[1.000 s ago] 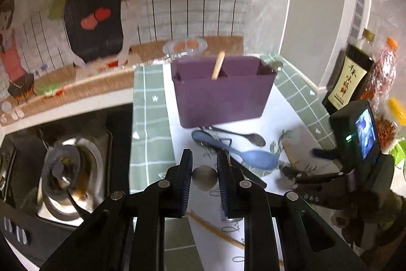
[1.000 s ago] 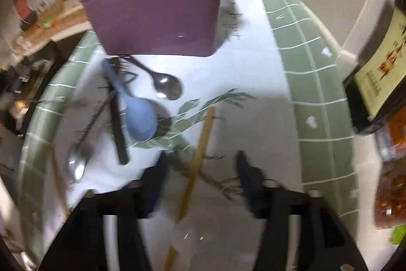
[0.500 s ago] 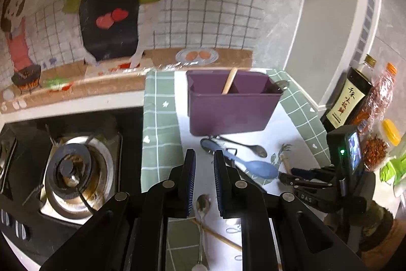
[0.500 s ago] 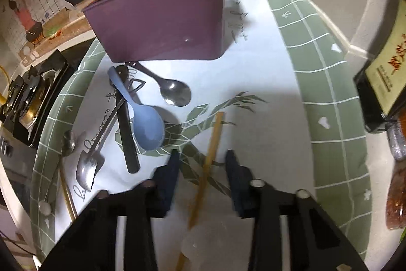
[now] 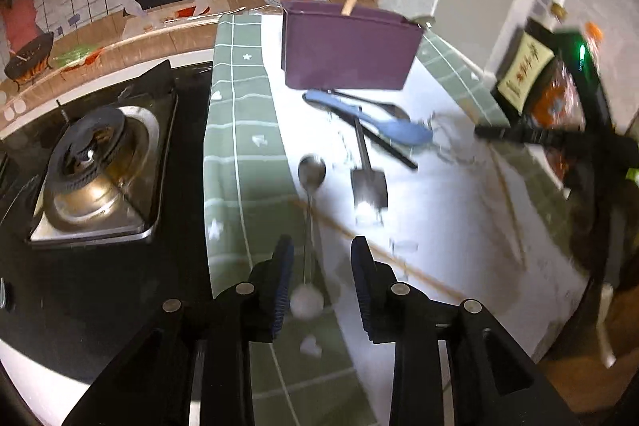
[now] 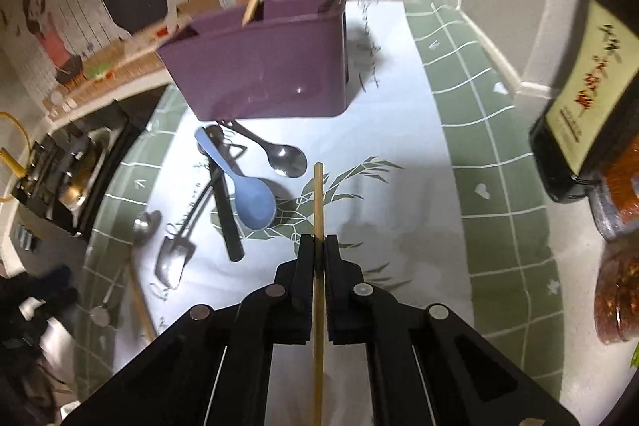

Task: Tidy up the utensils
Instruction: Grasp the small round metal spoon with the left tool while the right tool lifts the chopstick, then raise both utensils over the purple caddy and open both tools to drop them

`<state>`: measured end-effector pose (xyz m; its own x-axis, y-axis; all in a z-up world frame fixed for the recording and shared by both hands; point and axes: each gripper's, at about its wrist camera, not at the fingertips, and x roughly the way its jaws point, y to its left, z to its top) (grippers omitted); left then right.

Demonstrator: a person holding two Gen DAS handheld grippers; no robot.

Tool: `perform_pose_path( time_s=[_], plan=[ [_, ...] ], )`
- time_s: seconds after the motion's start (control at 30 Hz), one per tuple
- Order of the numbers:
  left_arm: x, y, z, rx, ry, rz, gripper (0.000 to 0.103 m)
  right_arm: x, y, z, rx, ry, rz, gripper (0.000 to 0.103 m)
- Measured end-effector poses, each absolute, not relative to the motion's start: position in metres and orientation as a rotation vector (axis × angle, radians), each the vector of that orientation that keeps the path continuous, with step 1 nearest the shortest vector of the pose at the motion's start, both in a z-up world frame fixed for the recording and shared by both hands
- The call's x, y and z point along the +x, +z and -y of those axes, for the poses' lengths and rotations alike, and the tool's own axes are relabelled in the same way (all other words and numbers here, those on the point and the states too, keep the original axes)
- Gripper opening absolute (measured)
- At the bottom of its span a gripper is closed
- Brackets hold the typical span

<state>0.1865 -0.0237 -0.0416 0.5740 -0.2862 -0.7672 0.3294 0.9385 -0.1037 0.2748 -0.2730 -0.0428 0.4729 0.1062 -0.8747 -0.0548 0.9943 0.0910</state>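
Right gripper (image 6: 315,246) clamped on chopstick (image 6: 318,194); left gripper (image 5: 319,266) open, straddling spoon (image 5: 310,194). Next: carry chopstick to purple holder (image 6: 263,66).

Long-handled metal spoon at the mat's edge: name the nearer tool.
Left. The left tool is open, straddling the metal spoon; the right tool grips a wooden chopstick farther right.

Purple utensil holder (image 6: 259,66): smooth plastic with a faint sheen. Before it lay a matt blue plastic spoon (image 6: 251,198), a polished metal spoon (image 6: 285,158) and a matt black handle (image 6: 227,218). The chopstick (image 6: 318,198) was pale, plain wood. The mat (image 6: 499,162) under the holder looked smooth, printed green and white. The stove burner (image 5: 96,162) left of the holder was shiny steel.
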Motion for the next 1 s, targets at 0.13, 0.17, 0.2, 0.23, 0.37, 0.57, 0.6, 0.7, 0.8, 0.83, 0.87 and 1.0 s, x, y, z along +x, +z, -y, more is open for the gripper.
perform_pose_path(
  time_s=[0.13,0.17,0.2,0.23,0.37,0.57,0.6,0.7,0.8,0.83,0.87,1.0],
  plan=[
    [0.182,-0.059,0.027,0.077,-0.33,-0.932,0.031,0.265,-0.028,0.274,0.058,0.112,-1.039,0.005],
    [0.182,-0.064,0.029,0.077,-0.324,-0.945,0.031,0.264,-0.024,0.274,0.065,0.118,-1.031,0.005],
    [0.182,-0.068,0.029,0.081,-0.312,-0.951,0.031,0.263,-0.022,0.273,0.071,0.121,-1.024,0.005],
    [0.183,-0.072,0.03,0.084,-0.298,-0.959,0.031,0.262,-0.018,0.273,0.078,0.122,-1.013,0.005],
    [0.186,-0.079,0.033,0.1,-0.255,-0.962,0.022,0.258,-0.008,0.272,0.084,0.131,-0.978,0.005],
    [0.193,-0.036,0.034,0.112,-0.262,-0.833,0.022,0.252,0.007,0.27,0.079,0.14,-0.929,0.005],
    [0.195,-0.028,0.034,0.112,-0.264,-0.812,0.022,0.251,0.01,0.27,0.075,0.141,-0.921,0.005],
    [0.201,-0.005,0.034,0.113,-0.275,-0.761,0.022,0.249,0.017,0.268,0.075,0.146,-0.901,0.005],
    [0.209,0.014,0.034,0.103,-0.285,-0.724,0.022,0.249,0.022,0.266,0.068,0.146,-0.883,0.005],
    [0.212,0.022,0.034,0.104,-0.285,-0.708,0.022,0.25,0.025,0.265,0.067,0.147,-0.876,0.005],
    [0.215,0.027,0.035,0.104,-0.286,-0.696,0.022,0.25,0.027,0.265,0.069,0.148,-0.871,0.005],
    [0.23,0.051,0.037,0.08,-0.314,-0.665,0.022,0.254,0.036,0.261,0.063,0.152,-0.848,0.005]
  ],
)
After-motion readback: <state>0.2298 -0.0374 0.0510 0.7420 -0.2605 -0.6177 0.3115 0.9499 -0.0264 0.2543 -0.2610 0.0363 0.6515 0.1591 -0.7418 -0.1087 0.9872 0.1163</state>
